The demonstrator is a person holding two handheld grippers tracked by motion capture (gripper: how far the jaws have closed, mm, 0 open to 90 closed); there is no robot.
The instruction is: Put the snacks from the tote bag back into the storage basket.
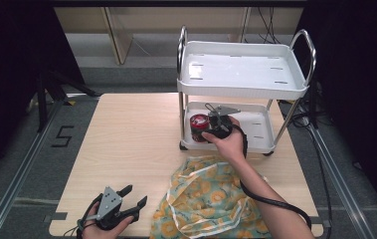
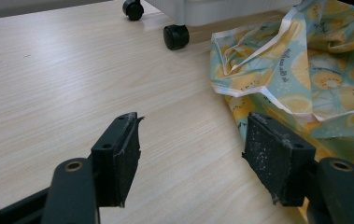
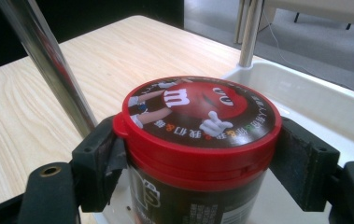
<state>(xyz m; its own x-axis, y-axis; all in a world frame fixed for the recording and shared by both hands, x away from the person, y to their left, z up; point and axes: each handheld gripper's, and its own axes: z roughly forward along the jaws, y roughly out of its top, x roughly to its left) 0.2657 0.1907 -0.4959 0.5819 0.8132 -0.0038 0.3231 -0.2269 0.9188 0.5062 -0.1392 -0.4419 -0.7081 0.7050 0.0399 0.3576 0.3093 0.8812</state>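
Observation:
A dark candy jar (image 1: 199, 127) (image 3: 198, 154) with a red lid sits at the left end of the white cart's lower tray (image 1: 255, 134). My right gripper (image 1: 211, 130) (image 3: 198, 158) is shut on the jar, one jaw pressed against each side just under the lid. My left gripper (image 1: 132, 198) (image 2: 191, 154) rests open near the table's front edge, left of a yellow and teal patterned cloth (image 1: 208, 199) (image 2: 300, 70), with bare wood between its jaws.
The two-tier white cart (image 1: 243, 87) on black casters (image 2: 175, 36) stands at the back right of the wooden table (image 1: 126, 144). A chrome cart post (image 3: 48, 65) rises just left of the jar. The crumpled cloth covers the front right.

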